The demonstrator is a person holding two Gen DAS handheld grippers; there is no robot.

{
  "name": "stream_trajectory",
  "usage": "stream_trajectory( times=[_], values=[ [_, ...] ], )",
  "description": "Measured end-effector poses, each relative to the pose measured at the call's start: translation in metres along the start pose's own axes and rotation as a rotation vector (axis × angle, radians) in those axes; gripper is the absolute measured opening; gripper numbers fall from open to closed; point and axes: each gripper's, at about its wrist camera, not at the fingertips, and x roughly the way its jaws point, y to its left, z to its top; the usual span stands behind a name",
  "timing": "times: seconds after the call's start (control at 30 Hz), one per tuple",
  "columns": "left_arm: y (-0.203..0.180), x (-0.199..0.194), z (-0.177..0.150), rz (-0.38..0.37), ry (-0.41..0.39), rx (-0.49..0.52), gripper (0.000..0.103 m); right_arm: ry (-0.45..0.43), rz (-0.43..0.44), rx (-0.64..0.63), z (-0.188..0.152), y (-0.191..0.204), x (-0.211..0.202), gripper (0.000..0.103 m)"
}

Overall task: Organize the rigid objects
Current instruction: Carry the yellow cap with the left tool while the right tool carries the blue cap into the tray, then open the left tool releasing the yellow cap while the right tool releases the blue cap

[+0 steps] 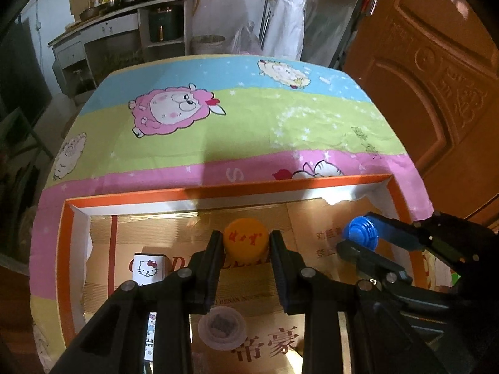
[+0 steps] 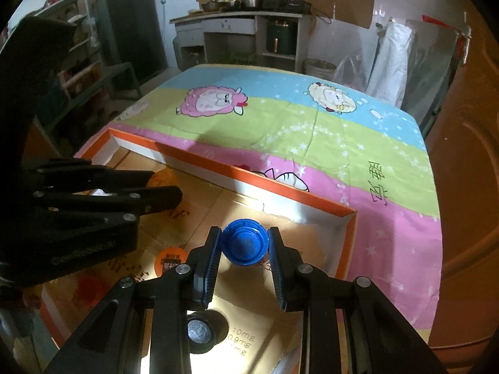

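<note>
My left gripper [image 1: 245, 243] is shut on an orange bottle cap [image 1: 245, 239] with red writing, held above the floor of an orange-rimmed cardboard box [image 1: 199, 194]. My right gripper [image 2: 244, 244] is shut on a blue ribbed cap [image 2: 244, 244], also over the box [image 2: 280, 184]. In the left wrist view the right gripper with the blue cap [image 1: 360, 233] is to the right of my left gripper. In the right wrist view the left gripper [image 2: 168, 187] is at the left, hiding most of the orange cap [image 2: 162, 177].
In the box lie a white Hello Kitty box [image 1: 149, 266], a clear cup-like lid [image 1: 222, 330], an orange round lid [image 2: 170, 263] and a dark cap [image 2: 199, 332]. The box rests on a table with a cartoon sheep cloth [image 1: 249, 115]. A wooden door [image 1: 436, 78] stands at the right.
</note>
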Motion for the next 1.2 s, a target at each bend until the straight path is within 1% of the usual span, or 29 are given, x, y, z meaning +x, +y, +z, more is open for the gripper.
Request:
stream_trajectory(
  times=[0.13, 0.4, 0.53, 0.6, 0.7, 0.8, 0.93, 1.07, 1.2],
  values=[
    [0.001, 0.006, -0.001, 0.006, 0.016, -0.001, 0.031, 0.022, 0.0, -0.009, 0.001, 0.001, 0.004, 0.031],
    [0.001, 0.008, 0.0, 0.012, 0.002, 0.008, 0.031, 0.082, 0.011, -0.002, -0.002, 0.002, 0.012, 0.031],
    [0.0, 0.009, 0.001, 0.017, -0.005, 0.014, 0.032, 0.091, 0.01, -0.007, -0.003, 0.003, 0.013, 0.032],
    [0.0, 0.009, 0.001, 0.016, -0.008, 0.014, 0.034, 0.096, 0.011, -0.012, -0.002, 0.004, 0.014, 0.038],
    [0.001, 0.008, 0.001, 0.013, -0.009, 0.006, 0.041, 0.097, 0.007, -0.014, -0.002, 0.004, 0.013, 0.047],
    [0.002, 0.007, 0.001, 0.007, -0.011, -0.007, 0.045, 0.094, 0.016, -0.005, -0.002, 0.004, 0.012, 0.049],
    [0.002, 0.003, 0.0, 0.007, -0.028, -0.013, 0.045, 0.08, 0.032, 0.027, -0.006, 0.002, 0.007, 0.05],
    [0.003, -0.006, -0.001, 0.014, -0.053, -0.016, 0.046, 0.053, 0.028, 0.055, -0.01, 0.003, -0.002, 0.05],
    [0.004, -0.02, -0.004, 0.02, -0.09, -0.023, 0.046, 0.024, 0.021, 0.073, -0.014, 0.008, -0.014, 0.057]
  ],
)
